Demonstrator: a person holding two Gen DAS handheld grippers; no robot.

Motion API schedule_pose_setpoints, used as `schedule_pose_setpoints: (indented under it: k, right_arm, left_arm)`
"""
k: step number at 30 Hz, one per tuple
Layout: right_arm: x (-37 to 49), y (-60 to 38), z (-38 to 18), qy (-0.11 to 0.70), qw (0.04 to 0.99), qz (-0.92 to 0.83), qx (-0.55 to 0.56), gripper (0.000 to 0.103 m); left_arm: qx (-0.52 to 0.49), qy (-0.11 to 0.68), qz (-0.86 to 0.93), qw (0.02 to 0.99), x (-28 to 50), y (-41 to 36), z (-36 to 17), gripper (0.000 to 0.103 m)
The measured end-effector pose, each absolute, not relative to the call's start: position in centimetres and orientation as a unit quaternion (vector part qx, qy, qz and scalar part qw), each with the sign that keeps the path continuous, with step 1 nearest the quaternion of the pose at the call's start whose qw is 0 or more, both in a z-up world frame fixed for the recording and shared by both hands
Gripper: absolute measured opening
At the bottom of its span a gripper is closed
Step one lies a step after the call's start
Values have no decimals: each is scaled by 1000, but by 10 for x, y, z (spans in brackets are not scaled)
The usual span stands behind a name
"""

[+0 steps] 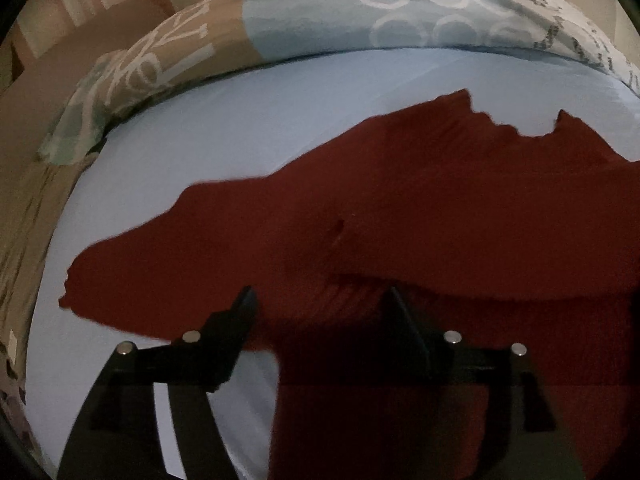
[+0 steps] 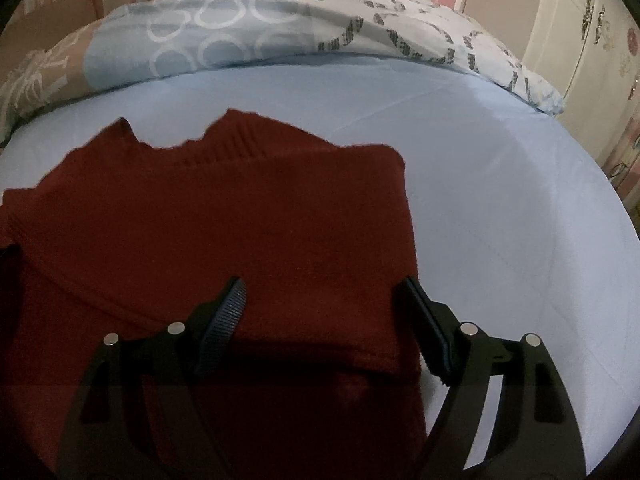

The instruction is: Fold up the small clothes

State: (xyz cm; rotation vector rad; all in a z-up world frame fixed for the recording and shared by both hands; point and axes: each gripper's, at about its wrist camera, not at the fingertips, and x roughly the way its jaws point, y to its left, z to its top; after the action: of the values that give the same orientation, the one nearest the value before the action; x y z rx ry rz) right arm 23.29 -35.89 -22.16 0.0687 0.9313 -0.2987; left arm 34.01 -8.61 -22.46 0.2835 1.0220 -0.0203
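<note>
A dark red knitted sweater (image 1: pixel 400 208) lies on the light blue bed sheet (image 1: pixel 240 120), its neckline toward the pillows. In the left wrist view one sleeve stretches out to the left. My left gripper (image 1: pixel 320 300) is open over the sweater's near part, and a ribbed fold lies between and below its fingers without being pinched. In the right wrist view the sweater (image 2: pixel 240 208) has a straight folded right edge. My right gripper (image 2: pixel 324 284) is open over the near right corner, with its right finger (image 2: pixel 420 312) just outside that edge.
Patterned pillows (image 2: pixel 240 32) lie along the far side of the sheet (image 2: pixel 500 200). A striped wall stands behind them, and a pale cupboard (image 2: pixel 592 40) is at the far right. At the left, a brownish cover (image 1: pixel 24 216) hangs by the bed edge.
</note>
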Motion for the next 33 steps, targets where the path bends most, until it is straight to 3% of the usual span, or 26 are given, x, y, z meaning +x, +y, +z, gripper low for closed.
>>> schedule_pose_setpoints:
  k: [12,18,33]
  right_arm:
    - [236,-341,-230,466,877,-114,26,80]
    - [228,-325,-194,418,903,-96,29,85]
    - [257,-190,-127,385,922,-47,17,88]
  left_arm:
    - [125,501,-1,856,332,-77,-231,82]
    - [114,501,-2,858,331,-63,-221,90]
    - [84,487,41,868,320,66,-172,91]
